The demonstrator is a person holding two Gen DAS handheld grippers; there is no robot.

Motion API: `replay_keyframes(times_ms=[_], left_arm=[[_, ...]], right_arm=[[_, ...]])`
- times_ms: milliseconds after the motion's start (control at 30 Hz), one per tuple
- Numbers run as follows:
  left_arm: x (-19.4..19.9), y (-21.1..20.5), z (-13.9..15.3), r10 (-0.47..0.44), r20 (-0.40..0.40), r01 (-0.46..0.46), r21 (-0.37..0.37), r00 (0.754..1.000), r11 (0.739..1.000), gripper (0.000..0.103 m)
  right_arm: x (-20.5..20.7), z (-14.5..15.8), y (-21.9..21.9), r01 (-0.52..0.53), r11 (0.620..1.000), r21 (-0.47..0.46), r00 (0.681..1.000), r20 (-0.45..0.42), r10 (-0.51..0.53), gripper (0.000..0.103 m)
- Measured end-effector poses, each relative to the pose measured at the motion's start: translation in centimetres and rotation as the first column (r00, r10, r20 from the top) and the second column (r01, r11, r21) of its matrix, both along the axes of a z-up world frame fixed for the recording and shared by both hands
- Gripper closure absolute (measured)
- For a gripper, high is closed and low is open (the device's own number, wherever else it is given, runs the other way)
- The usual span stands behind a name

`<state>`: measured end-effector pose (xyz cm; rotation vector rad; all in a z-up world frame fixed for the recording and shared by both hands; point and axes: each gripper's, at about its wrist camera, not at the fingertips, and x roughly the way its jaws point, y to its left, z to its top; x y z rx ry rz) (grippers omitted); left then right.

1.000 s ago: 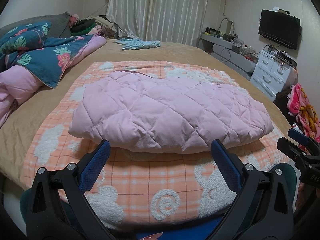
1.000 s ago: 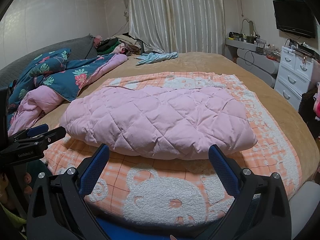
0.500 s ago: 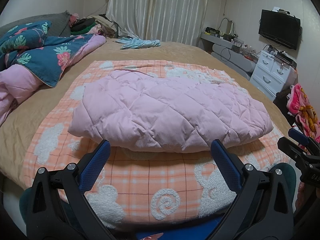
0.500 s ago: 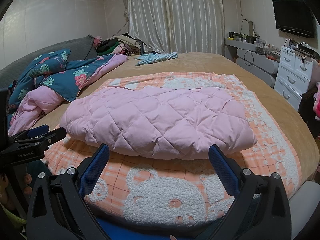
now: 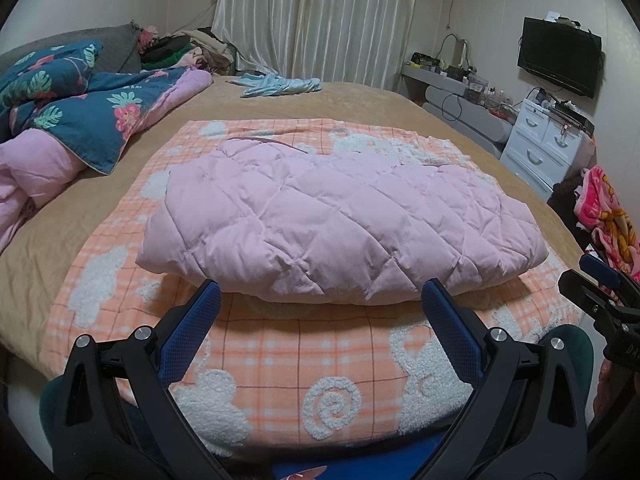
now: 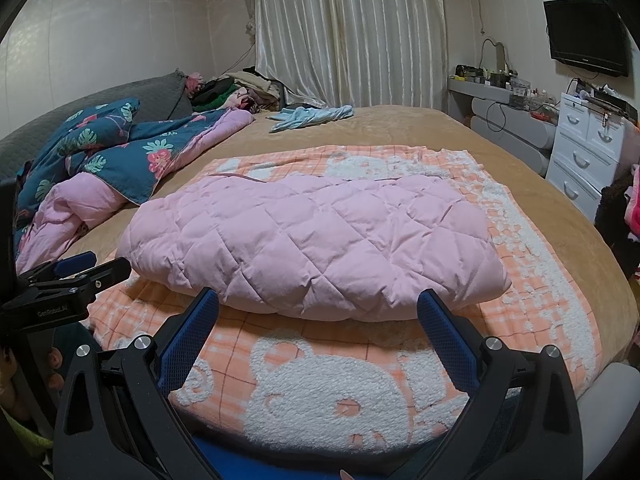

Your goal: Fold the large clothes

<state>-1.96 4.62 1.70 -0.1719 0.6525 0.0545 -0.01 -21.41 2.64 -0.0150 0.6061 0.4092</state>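
A pink quilted garment [image 5: 336,216] lies folded into a thick wide bundle on an orange checked blanket [image 5: 304,344] on the bed; it also shows in the right wrist view [image 6: 316,240]. My left gripper [image 5: 320,300] is open and empty, held just in front of the bundle's near edge. My right gripper [image 6: 318,302] is open and empty, also just in front of the near edge. Each gripper shows at the edge of the other's view: the right one [image 5: 600,284], the left one [image 6: 80,276].
A blue floral duvet with pink lining [image 5: 80,120] is heaped at the left. A light blue cloth [image 5: 280,84] lies at the far side of the tan bed [image 5: 360,104]. White drawers [image 5: 548,144] and a desk stand to the right, a TV [image 5: 560,60] above.
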Motion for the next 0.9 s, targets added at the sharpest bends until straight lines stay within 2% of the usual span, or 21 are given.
replay_keyframes(times_ms=[767, 900], left_arm=[[-0.14, 0.51, -0.25, 0.007, -0.009, -0.007, -0.002, 1.0, 1.0, 0.009], [0.01, 0.74, -0.48, 0.0, -0.017, 0.0, -0.026, 1.0, 1.0, 0.009]], right_arm=[[0.2, 0.2, 0.06, 0.008, 1.0, -0.007, 1.0, 0.003, -0.008, 0.004], [0.27, 0.11, -0.03, 0.013, 1.0, -0.015, 1.0, 0.002, -0.013, 0.004]])
